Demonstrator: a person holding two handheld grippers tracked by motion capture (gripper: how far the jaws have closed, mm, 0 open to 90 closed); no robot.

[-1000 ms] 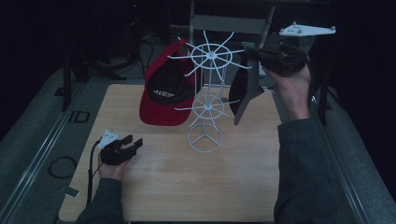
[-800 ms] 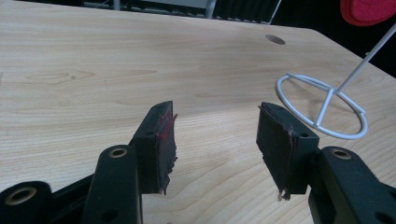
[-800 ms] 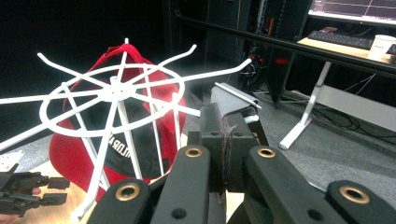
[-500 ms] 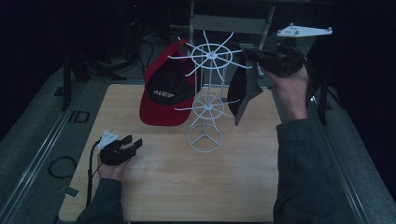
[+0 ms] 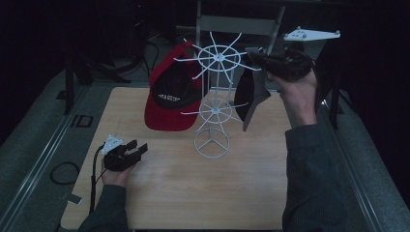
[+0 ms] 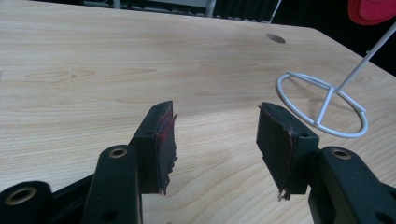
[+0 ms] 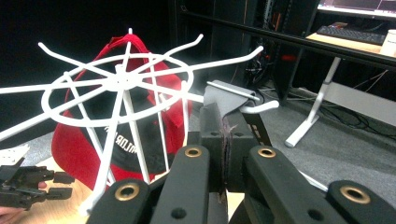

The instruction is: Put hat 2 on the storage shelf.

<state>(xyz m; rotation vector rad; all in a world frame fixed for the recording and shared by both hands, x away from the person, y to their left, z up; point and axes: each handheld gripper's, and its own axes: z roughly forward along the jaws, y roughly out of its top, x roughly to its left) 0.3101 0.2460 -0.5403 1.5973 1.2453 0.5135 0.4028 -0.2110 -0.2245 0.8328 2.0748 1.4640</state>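
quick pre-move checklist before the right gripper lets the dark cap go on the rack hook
1. Right gripper shut on the dark cap: ok, jaws pinch its grey fabric.
2. Cap looped over the hook at the tip of an upper arm of the white rack: cannot tell, the fabric lies at the hook, but seating is not clear.
3. Red cap already hanging on the rack's far side: ok.
4. Rack base flat on the table: ok.
5. Left gripper open, holding nothing, resting low away from the rack: ok.

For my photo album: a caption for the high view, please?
Right gripper hangs a dark cap on the white rack.
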